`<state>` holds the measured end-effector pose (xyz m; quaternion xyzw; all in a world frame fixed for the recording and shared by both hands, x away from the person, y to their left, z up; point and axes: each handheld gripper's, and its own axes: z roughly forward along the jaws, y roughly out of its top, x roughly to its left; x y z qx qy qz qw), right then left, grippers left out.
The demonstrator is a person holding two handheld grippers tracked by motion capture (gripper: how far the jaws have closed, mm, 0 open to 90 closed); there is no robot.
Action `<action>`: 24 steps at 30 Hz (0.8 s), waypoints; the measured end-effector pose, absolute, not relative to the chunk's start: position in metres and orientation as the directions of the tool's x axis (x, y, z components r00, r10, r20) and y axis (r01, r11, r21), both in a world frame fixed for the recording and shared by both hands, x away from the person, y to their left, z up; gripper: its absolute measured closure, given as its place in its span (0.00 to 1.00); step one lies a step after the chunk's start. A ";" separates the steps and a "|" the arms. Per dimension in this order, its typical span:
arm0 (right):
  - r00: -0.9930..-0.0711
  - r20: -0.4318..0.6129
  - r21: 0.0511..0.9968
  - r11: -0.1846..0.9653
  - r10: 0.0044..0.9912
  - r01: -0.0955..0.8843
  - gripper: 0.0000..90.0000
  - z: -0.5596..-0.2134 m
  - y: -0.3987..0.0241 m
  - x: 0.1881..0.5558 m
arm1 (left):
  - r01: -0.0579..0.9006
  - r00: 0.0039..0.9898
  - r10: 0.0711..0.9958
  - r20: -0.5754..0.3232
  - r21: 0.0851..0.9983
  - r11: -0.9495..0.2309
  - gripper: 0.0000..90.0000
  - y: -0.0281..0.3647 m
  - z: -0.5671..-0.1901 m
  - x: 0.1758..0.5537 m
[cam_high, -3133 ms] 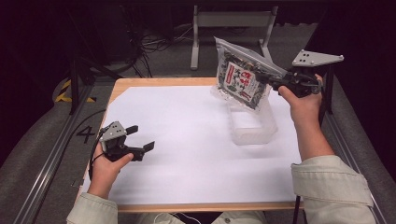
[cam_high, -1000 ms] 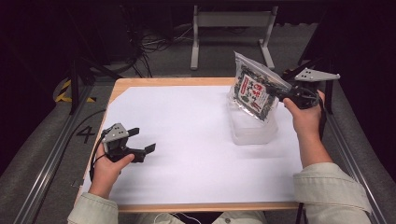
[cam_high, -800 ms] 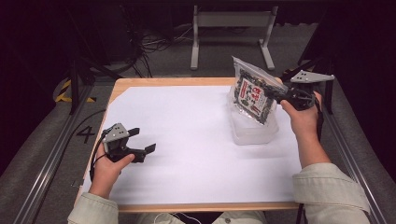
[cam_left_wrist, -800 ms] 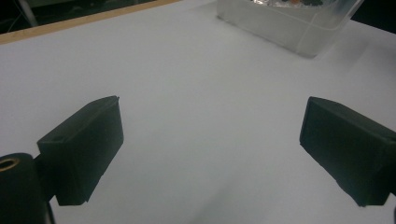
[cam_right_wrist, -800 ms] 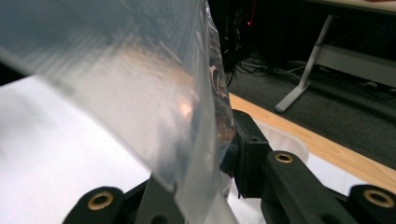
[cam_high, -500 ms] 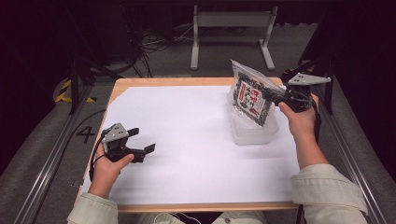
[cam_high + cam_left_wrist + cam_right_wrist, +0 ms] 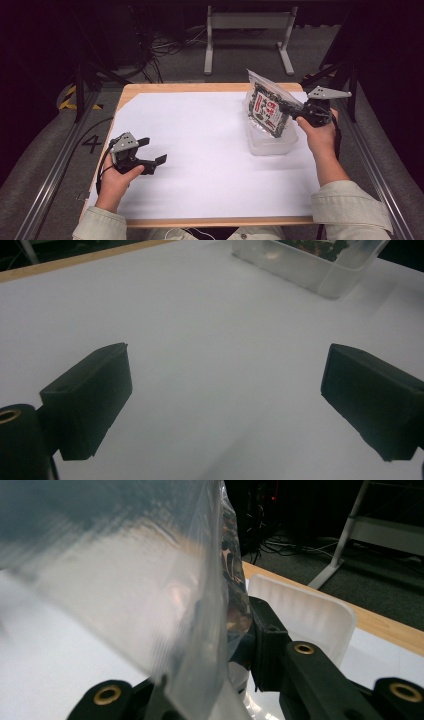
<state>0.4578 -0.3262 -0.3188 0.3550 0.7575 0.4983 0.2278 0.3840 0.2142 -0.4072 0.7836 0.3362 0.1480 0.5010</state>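
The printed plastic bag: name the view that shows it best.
High view: the whole printed plastic bag shows, clamped by the right gripper over the clear tub. Right gripper view: blurred film. Left gripper view: a sliver inside the tub.

lab: railed test table point(image 7: 200, 220), cables point(image 7: 165, 47)

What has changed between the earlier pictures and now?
The right gripper, shut on the clear bag, has carried it down into the plastic tub. The left gripper stayed open and in place, and the tub did not move.
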 end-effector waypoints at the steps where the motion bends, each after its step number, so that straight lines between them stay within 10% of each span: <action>1: -0.643 0.017 0.919 0.242 0.765 0.312 0.85 -0.320 -0.328 0.457 | 0.376 0.731 0.675 -0.102 0.885 -0.274 0.08 0.214 -0.407 0.384; 18: -0.610 0.060 0.922 0.190 0.790 0.337 0.84 -0.322 -0.338 0.462 | 0.385 0.729 0.676 -0.109 0.881 -0.274 0.08 0.214 -0.411 0.386; 24: -0.585 0.068 0.924 0.170 0.808 0.342 0.68 -0.322 -0.343 0.465 | 0.391 0.728 0.677 -0.113 0.879 -0.274 0.08 0.215 -0.412 0.386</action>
